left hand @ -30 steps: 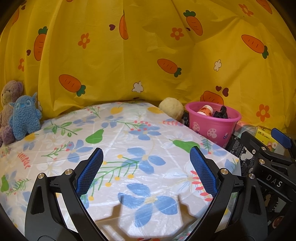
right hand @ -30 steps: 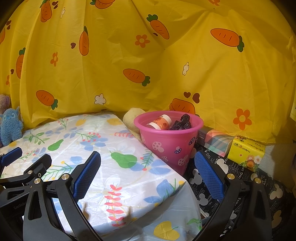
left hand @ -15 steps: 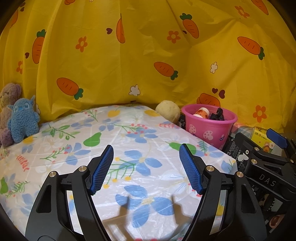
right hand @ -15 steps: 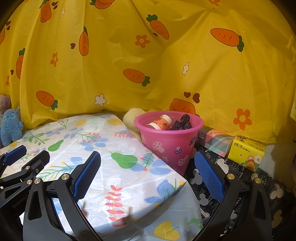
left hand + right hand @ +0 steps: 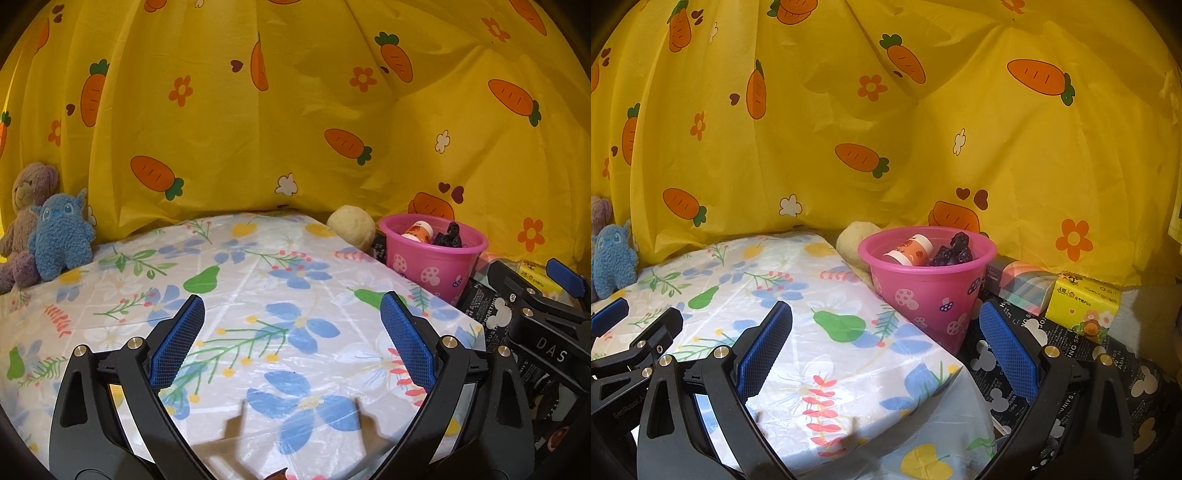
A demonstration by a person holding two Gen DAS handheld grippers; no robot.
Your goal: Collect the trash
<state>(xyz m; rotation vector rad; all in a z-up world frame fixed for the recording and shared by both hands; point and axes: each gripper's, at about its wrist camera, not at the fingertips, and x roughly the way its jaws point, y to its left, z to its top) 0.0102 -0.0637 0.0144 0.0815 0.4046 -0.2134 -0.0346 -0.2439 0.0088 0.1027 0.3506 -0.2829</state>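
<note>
Both the left gripper [image 5: 291, 339] and right gripper [image 5: 886, 347] are held spread and empty over the floral-covered worktop [image 5: 258, 280], the left jaws having just been opening. Collected trash, a small orange-labelled bottle [image 5: 908, 250] and a dark crumpled scrap [image 5: 955, 249], lies in the pink bucket [image 5: 931, 295]. A yellow tissue pack [image 5: 1084, 308], half hidden in the left view, is seen fully only from the right.

Tabletop [image 5: 258, 295] w/ glossy white floral cover, blue flowers + green pears; fills centre of left-wrist view, centre-left in right-wrist view. Far left edge: blue plush [image 5: 61, 240], brown plush [image 5: 26, 218] just behind, touching. Lower dark mouse-print surface [image 5: 1004, 369], right of frame, carries pink bucket [image 5: 931, 291], pastel box [image 5: 1023, 286], yellow tissue pack [image 5: 1082, 306].
</note>
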